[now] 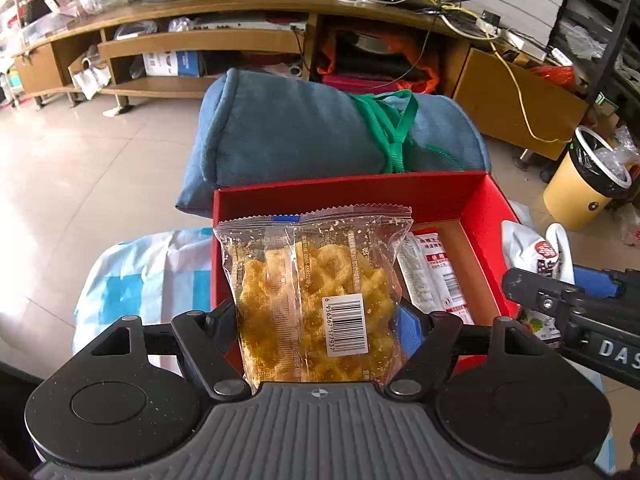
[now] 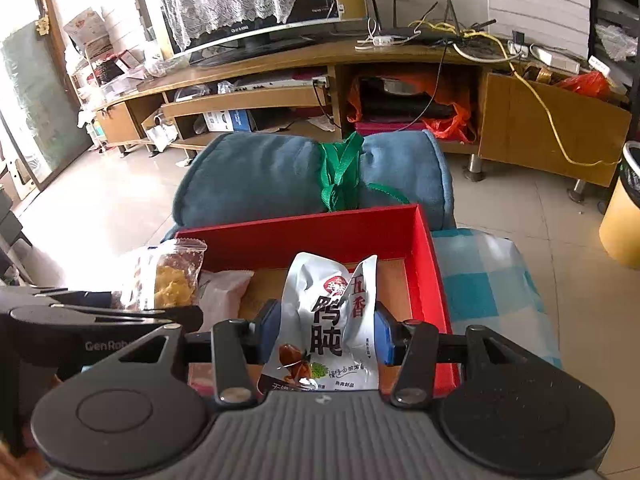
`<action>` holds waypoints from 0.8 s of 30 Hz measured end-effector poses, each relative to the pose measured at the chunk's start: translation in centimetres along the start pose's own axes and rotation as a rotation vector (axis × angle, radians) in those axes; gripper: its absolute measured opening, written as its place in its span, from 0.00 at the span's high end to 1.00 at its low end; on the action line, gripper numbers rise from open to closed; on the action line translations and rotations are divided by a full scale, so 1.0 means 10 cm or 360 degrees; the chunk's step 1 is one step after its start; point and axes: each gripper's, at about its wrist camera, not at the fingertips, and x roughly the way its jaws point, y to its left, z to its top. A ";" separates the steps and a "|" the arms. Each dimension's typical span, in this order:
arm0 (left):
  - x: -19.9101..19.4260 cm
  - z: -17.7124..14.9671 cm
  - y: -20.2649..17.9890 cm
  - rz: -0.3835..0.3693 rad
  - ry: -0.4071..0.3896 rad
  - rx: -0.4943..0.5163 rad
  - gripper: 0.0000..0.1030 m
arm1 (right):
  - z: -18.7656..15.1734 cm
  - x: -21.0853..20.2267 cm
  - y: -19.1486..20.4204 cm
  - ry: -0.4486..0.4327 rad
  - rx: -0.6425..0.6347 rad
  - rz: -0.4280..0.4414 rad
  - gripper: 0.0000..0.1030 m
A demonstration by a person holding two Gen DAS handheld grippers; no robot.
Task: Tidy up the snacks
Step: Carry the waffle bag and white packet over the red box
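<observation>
Both the left gripper [image 1: 320, 320] and right gripper [image 2: 326, 330] have black linkages, blue pads, silver rivets, grey ribbed bases, and partly legible white lettering.

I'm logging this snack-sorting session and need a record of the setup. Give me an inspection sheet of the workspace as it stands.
Surface: blue-and-white checked cloth under the red box.
Job's things: clear bag of yellow crackers and white foil snack pouch, both held over the box; a white-and-red packet lies inside it.
Clutter: rolled blue blanket tied with a green strap, behind the box.
Grippers: left gripper shut on the cracker bag; right gripper shut on the pouch.
Cables: yellow cable and white cords on the TV stand.
Surroundings: tiled floor, yellow bin.
</observation>
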 end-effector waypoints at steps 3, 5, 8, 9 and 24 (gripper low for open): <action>0.10 0.02 -0.02 0.0018 0.0022 0.0006 0.22 | 0.03 0.15 0.00 0.0022 -0.0009 -0.0011 0.56; 0.16 0.01 -0.03 0.0028 0.0042 0.0016 0.22 | 0.04 0.25 0.00 0.0037 -0.0019 -0.0019 0.56; 0.25 0.00 -0.04 0.0048 0.0071 0.0025 0.22 | 0.04 0.37 -0.01 0.0073 -0.0021 -0.0024 0.56; 0.26 0.00 -0.04 0.0053 0.0076 0.0024 0.22 | 0.03 0.41 -0.02 0.0084 -0.0024 -0.0026 0.56; 0.39 0.00 -0.03 0.0071 0.0137 0.0011 0.22 | -0.03 0.63 -0.02 0.0155 -0.0059 -0.0074 0.52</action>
